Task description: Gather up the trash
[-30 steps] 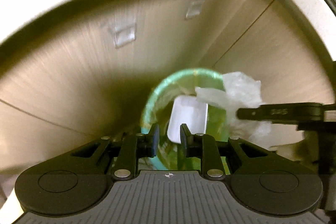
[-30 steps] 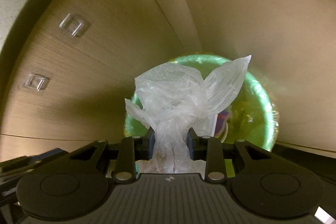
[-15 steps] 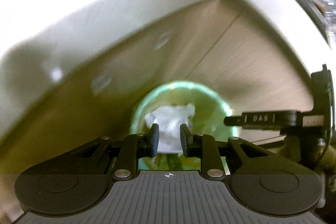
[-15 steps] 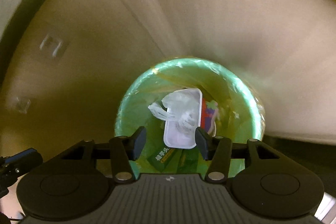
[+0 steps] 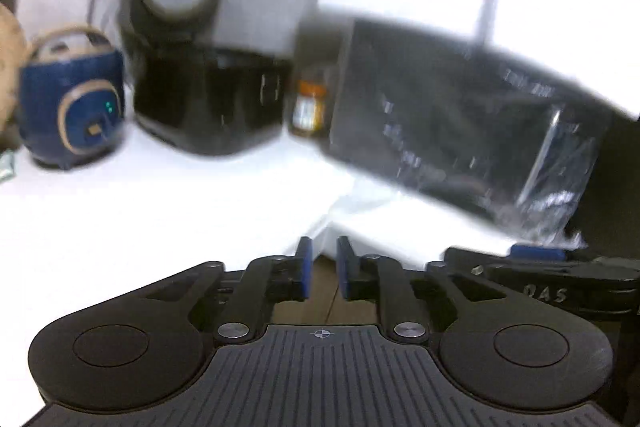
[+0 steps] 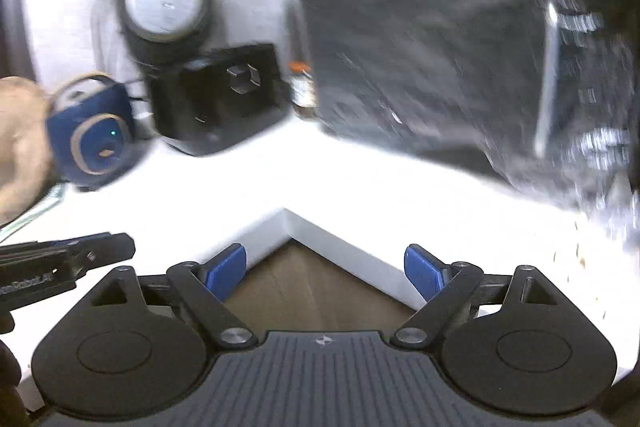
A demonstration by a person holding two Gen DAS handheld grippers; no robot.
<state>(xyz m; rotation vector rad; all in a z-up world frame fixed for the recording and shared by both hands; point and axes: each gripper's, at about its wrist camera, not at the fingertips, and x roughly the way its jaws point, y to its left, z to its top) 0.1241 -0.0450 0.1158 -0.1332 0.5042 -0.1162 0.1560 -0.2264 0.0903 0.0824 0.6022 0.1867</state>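
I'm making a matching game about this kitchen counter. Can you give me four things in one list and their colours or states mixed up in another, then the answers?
Things:
1. rice cooker
2. right hand-held gripper
3. jar
4. left hand-held gripper

States:
A. orange lid, between two black appliances
B. jaws wide apart, nothing between them
C. dark blue with tan trim
D. jaws close together, nothing between them

Pairs: 1-C, 2-B, 3-A, 4-D
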